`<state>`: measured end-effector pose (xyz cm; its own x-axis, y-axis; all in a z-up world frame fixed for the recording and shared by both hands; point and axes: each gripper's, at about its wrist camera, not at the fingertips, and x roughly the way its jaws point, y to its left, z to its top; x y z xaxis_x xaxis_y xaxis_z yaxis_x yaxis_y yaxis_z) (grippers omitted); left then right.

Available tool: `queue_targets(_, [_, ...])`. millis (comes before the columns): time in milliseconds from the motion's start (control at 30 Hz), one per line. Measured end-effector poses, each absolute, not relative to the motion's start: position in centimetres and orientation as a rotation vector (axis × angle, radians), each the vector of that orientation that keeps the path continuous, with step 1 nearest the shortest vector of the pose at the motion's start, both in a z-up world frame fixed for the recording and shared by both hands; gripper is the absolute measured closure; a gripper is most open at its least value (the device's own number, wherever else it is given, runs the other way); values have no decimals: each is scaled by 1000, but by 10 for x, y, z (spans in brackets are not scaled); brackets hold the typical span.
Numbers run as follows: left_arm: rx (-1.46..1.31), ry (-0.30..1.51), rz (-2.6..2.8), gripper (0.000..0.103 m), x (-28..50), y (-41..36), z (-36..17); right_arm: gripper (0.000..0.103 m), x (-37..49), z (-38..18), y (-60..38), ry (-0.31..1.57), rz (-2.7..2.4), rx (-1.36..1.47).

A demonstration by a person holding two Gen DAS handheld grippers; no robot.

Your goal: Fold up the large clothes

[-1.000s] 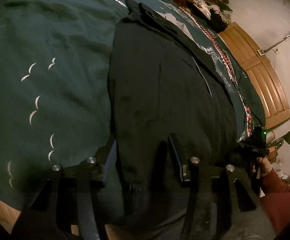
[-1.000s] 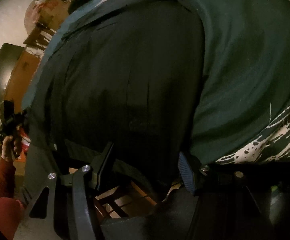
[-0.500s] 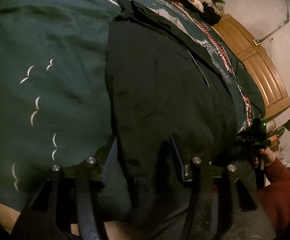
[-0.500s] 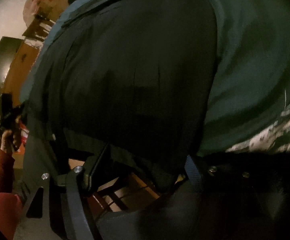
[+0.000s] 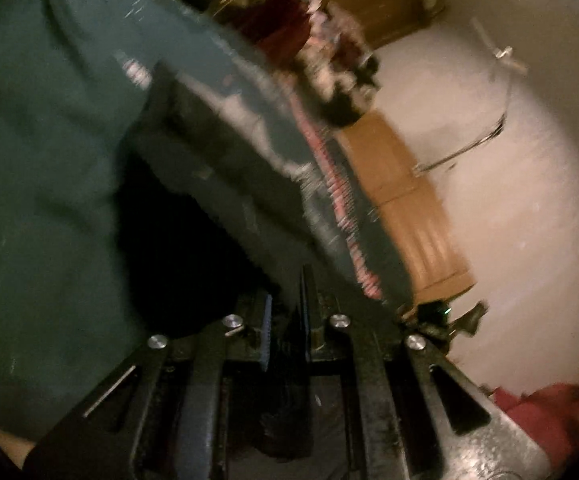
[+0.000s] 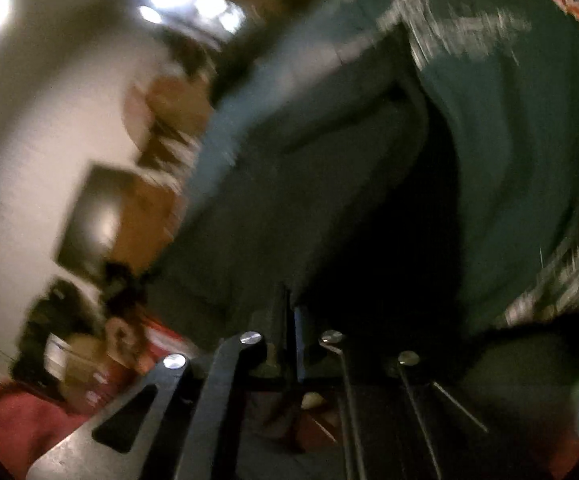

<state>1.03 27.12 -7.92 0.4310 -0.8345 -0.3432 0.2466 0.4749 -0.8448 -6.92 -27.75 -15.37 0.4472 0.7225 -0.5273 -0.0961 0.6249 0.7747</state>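
One dark garment (image 5: 177, 240), one green bedspread (image 5: 41, 168), two grippers (image 5: 285, 320)

Surface: bed under a dark green bedspread (image 5: 41, 184) with white and red print | On it: black garment (image 5: 177, 240), near edge raised | Far end: what looked like a heap of clothes (image 5: 329, 68), too blurred to be sure

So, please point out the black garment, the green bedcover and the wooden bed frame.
black garment (image 5: 177, 264), left wrist view, on its dark lifted part above the jaws
green bedcover (image 5: 41, 152), left wrist view, on the plain green area
wooden bed frame (image 5: 417, 216), left wrist view, on its panel
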Motion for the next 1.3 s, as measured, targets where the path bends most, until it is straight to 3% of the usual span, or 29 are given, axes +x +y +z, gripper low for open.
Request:
queue_targets(267, [-849, 764, -715, 92, 124, 265, -48, 98, 28, -94, -312, 851, 567, 781])
queue_targets(467, [-817, 835, -580, 91, 221, 256, -86, 98, 177, -102, -334, 873, 509, 716])
queue_targets(567, [-833, 959, -462, 79, 267, 253, -141, 97, 238, -136, -340, 944, 462, 683])
queue_targets(633, [-760, 1063, -325, 66, 287, 247, -178, 94, 274, -170, -343, 1023, 401, 621])
queue_targets(667, [-736, 1100, -268, 66, 293, 246, -192, 91, 291, -195, -347, 1071, 370, 609])
queue_targets(733, [-752, 1107, -266, 65, 295, 247, -203, 89, 303, -221, -350, 1119, 305, 581])
queue_targets(767, [-752, 1085, -274, 64, 292, 248, -199, 83, 307, -230, -348, 1126, 275, 542])
queue_targets(900, [-682, 963, -205, 58, 276, 258, -172, 70, 310, -226, -345, 1069, 229, 440])
queue_targets(1033, [-461, 857, -227, 52, 253, 228, -135, 64, 302, -191, -349, 909, 74, 314])
queue_targets(1200, [-328, 971, -337, 51, 245, 183, -170, 64, 300, -190, -298, 902, 226, 290])
queue_targets(1267, [-315, 1027, -209, 58, 239, 197, -197, 64, 297, -202, -257, 943, 296, 207])
queue_targets(1300, [-373, 1026, -184, 67, 232, 212, -205, 64, 296, -209, -240, 972, 325, 165])
